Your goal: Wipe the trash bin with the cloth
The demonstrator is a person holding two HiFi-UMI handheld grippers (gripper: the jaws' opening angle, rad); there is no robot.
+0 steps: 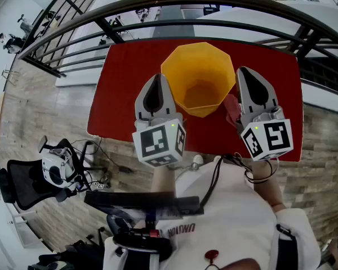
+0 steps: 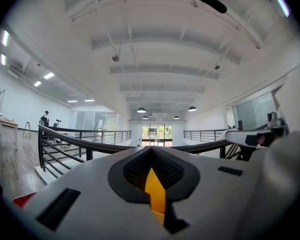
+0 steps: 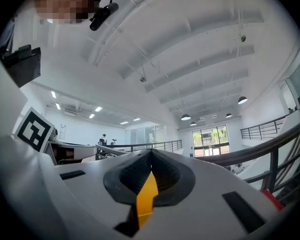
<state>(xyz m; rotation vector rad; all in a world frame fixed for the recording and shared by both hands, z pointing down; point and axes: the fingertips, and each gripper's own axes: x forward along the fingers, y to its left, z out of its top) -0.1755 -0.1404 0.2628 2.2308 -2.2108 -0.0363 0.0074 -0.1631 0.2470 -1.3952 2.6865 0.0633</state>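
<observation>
An open yellow trash bin [image 1: 199, 77] stands on the red table [image 1: 124, 89]. My left gripper [image 1: 156, 79] hovers at the bin's near left rim, jaws shut and empty. At the bin's right side is my right gripper [image 1: 243, 72], also shut with nothing in it. A pinkish-red cloth [image 1: 231, 110] lies crumpled on the table between the bin and the right gripper, partly hidden under that gripper. In the left gripper view the closed left gripper [image 2: 151, 151] shows only a yellow sliver through its gap. The right gripper [image 3: 150, 156] looks the same in its own view.
A dark metal railing [image 1: 174, 4] curves behind the table. A black office chair [image 1: 28, 181] and cables [image 1: 101, 162] are on the wood floor at the lower left. The person's white shirt [image 1: 231, 218] fills the bottom of the head view.
</observation>
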